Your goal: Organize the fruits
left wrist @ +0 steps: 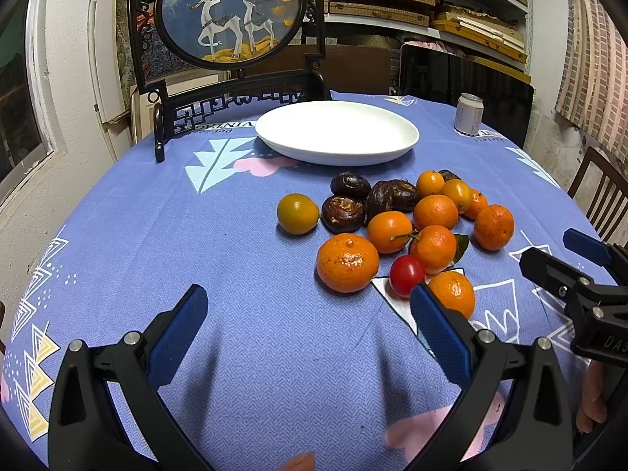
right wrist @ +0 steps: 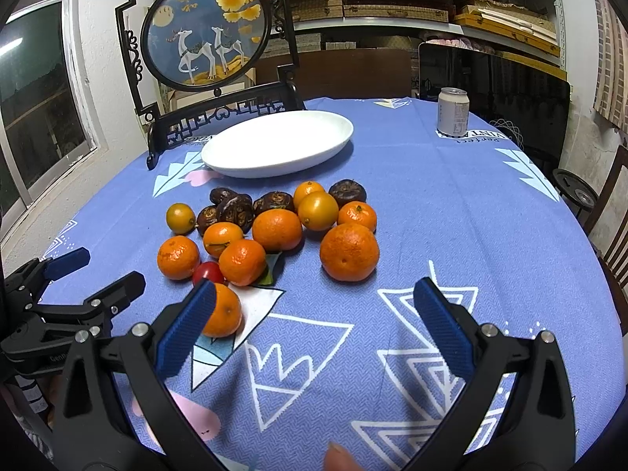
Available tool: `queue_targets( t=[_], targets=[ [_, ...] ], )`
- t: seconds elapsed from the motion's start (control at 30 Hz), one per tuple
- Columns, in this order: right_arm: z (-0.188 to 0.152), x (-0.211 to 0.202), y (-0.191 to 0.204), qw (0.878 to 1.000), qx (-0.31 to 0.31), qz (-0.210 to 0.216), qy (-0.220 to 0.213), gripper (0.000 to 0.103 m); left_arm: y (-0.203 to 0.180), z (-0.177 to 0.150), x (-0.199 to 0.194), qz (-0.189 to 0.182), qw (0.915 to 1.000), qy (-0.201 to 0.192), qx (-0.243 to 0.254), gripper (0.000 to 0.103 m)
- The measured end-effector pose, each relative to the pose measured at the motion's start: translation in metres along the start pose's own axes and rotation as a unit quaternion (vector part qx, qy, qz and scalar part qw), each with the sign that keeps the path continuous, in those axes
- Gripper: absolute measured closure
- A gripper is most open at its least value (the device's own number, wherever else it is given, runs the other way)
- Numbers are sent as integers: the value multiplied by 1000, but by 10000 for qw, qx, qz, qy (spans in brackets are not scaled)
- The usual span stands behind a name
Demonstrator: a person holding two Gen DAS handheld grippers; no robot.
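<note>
1. Fruits — mandarins [right wrist: 349,252], kumquats [left wrist: 297,213], dark water chestnuts [left wrist: 343,214], one cherry tomato [left wrist: 407,275] — sit heaped on the tablecloth [left wrist: 196,235] before the white plate [left wrist: 336,132].
2. My left gripper [left wrist: 310,327] and right gripper [right wrist: 314,322] hover, jaws apart, holding nothing.
3. I'd pinch an outlying mandarin gently across its middle.
4. The plate is bare.

Left gripper [left wrist: 308,310]: jaws spread wide, nothing between pads, held low, near side of fruit pile [left wrist: 396,227]. Right gripper [right wrist: 314,306]: jaws likewise spread, empty, beside left gripper, facing same pile.
</note>
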State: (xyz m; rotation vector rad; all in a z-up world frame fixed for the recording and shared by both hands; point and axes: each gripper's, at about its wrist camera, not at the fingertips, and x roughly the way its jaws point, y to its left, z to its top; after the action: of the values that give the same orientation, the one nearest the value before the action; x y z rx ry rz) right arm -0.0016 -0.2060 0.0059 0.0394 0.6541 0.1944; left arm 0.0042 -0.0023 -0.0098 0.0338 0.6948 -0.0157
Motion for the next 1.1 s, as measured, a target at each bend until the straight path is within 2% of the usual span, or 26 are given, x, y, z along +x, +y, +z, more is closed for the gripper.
queue_targets(
  t=[0.83, 0.93, 1.1],
  targets=[
    [0, 0, 0, 10000, 6, 12, -9, 2, -9, -7, 1, -16, 10000, 50, 6, 1],
    [-1, 2, 0, 10000, -6, 76, 34, 2, -7, -6, 2, -41, 10000, 78, 2, 1],
    [0, 8, -12, 9991, 66, 346, 247, 2, -3, -6, 8, -282, 9990, 342, -20, 1]
  ],
)
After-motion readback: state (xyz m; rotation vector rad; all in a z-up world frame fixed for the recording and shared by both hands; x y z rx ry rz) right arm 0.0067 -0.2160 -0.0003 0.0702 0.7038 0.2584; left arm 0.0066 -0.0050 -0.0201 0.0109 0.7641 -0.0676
